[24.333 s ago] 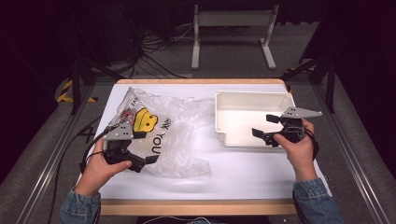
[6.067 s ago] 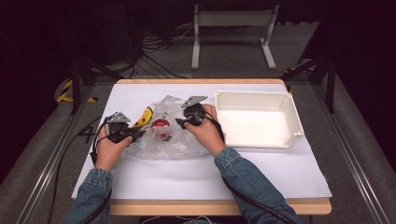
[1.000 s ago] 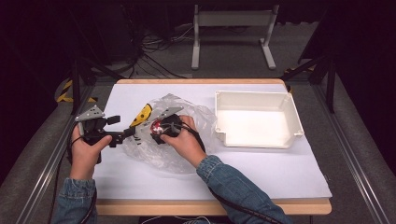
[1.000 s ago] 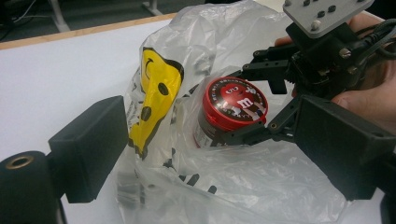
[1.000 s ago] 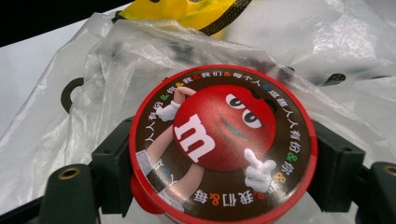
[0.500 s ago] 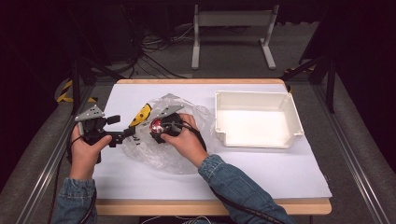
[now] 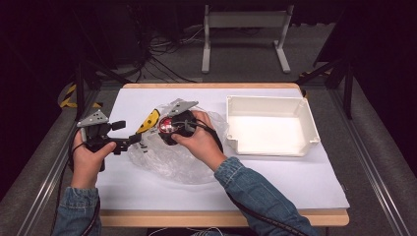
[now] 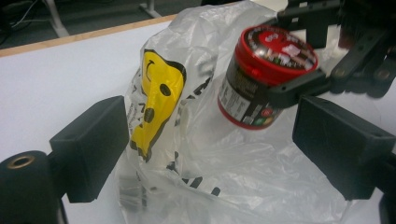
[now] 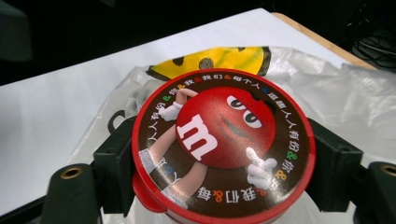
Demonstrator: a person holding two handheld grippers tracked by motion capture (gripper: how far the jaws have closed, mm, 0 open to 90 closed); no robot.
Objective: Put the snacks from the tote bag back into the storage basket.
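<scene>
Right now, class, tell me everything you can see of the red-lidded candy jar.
The candy jar is a small round tub with a red lid and red base band around a dark printed label. Its lid shows a red cartoon candy character ringed by coloured text. It looks plastic, closed, tilted, held off the table over the clear plastic bag, gripped at both sides by the right tongs.

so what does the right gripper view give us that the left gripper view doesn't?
Right gripper view alone: the lid's printed top, a red cartoon candy character ringed with text, and the right gripper's jaws pressed against the lid's sides.

Left gripper view alone: the red-lidded jar's dark labelled side, tilted in the air over the plastic bag, and the left gripper's own jaws spread wide apart.

Both: jar, bag with its yellow smiley print, white table.
</scene>
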